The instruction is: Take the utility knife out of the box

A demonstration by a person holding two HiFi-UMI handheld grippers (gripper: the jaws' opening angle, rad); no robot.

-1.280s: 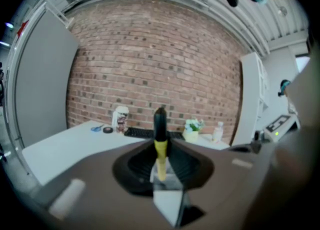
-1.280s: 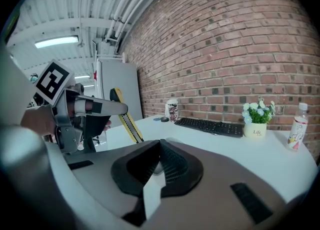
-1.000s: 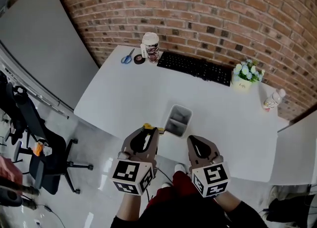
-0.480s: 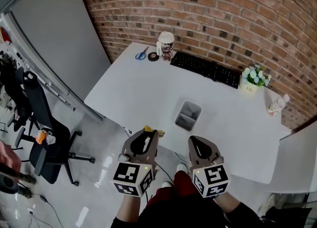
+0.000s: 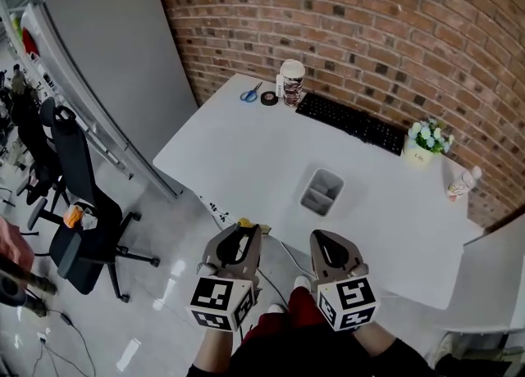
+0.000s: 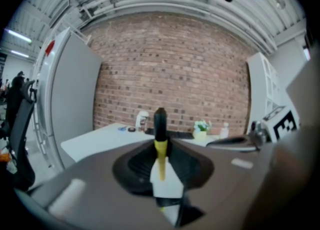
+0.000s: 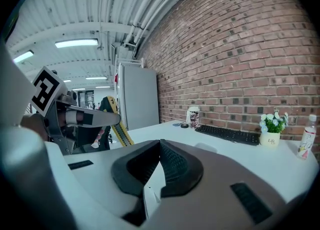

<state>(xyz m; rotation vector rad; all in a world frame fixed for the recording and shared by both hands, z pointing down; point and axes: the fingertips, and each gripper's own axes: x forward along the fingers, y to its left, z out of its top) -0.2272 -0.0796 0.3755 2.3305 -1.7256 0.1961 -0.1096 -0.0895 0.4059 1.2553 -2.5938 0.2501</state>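
Utility knife out of the box: the left tongs are clamped on the utility knife, their pads drawn in narrow against its slim yellow body. Its black end sticks out past the tips, toward the brick wall ahead. The flat sides of the knife appear to sit against the pads, a hold that should keep a thin handle from twisting or slipping.

Just beside them, the right tongs are closed on themselves with nothing between the pads. They seem to be riding along idle, since a tool this light needs only one grip.

The grey box stands open-topped on the white surface, well ahead of both tongs and apart from them. Both pairs of tongs hang over the floor, short of the surface's near edge, so the knife looks fully clear of the box and the removal appears done. Only a place to set the knife down seems left to choose.

Far beyond the tips, along the wall side of the surface, sit a keyboard, a cup and a small potted plant.
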